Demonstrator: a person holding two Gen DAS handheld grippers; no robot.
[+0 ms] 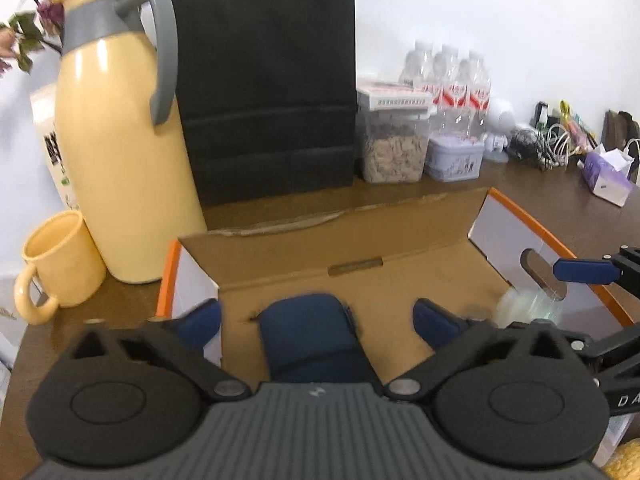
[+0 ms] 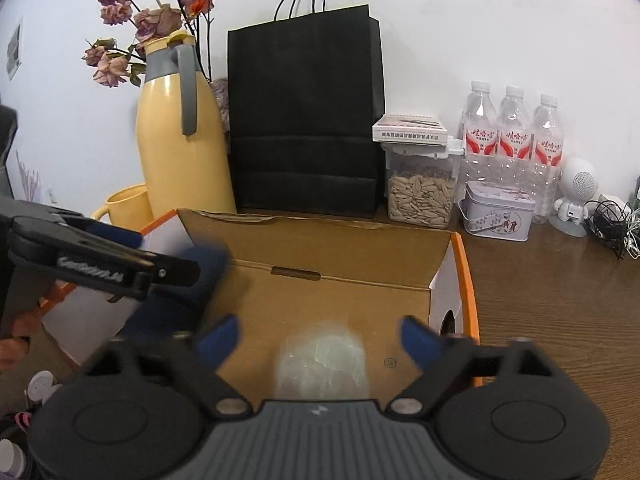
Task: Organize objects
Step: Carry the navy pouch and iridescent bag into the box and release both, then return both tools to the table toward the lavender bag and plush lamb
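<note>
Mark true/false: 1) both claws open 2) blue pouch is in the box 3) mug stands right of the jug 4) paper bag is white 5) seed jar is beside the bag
1) True: left claw and right claw are open.
2) True: the pouch lies in the box.
3) False: the mug is left of the jug.
4) False: the bag is black.
5) True: the jar stands right of the bag.

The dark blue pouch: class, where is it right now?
In the left wrist view the dark blue pouch lies inside the open cardboard box, near its left end, between the open left hand-held gripper fingers, with the yellow thermos beyond.
</note>
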